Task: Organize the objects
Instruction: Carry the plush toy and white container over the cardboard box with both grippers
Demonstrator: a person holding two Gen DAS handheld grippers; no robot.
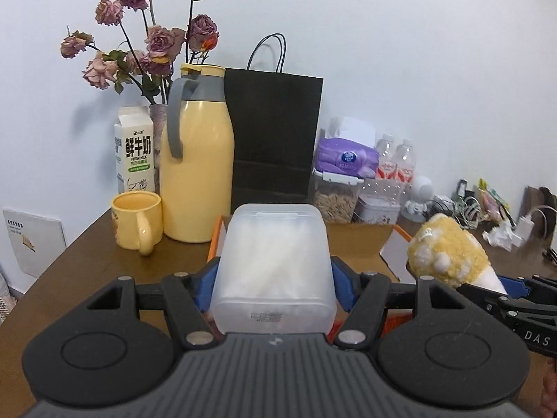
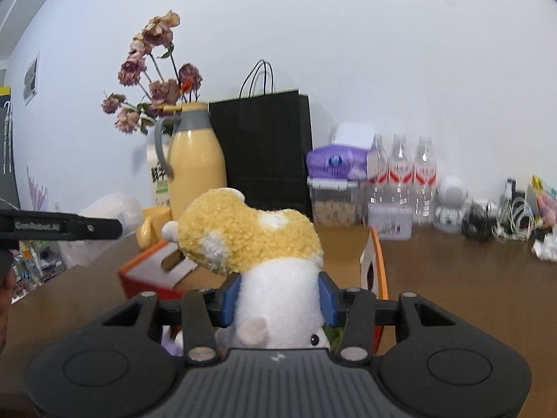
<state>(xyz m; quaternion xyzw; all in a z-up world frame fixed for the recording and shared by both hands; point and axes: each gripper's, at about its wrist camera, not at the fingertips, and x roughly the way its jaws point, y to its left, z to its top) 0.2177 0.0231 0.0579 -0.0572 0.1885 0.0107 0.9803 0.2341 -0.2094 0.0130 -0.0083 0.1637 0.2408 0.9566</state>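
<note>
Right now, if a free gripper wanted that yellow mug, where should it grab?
Take the yellow mug by its handle, coming from the near side. It stands upright with the handle facing the camera, while the yellow thermos jug crowds its right side.

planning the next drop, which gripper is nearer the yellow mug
Left. The left gripper, holding a plastic tub, sits just right of the mug. The right gripper, holding a plush, is farther right.
</note>
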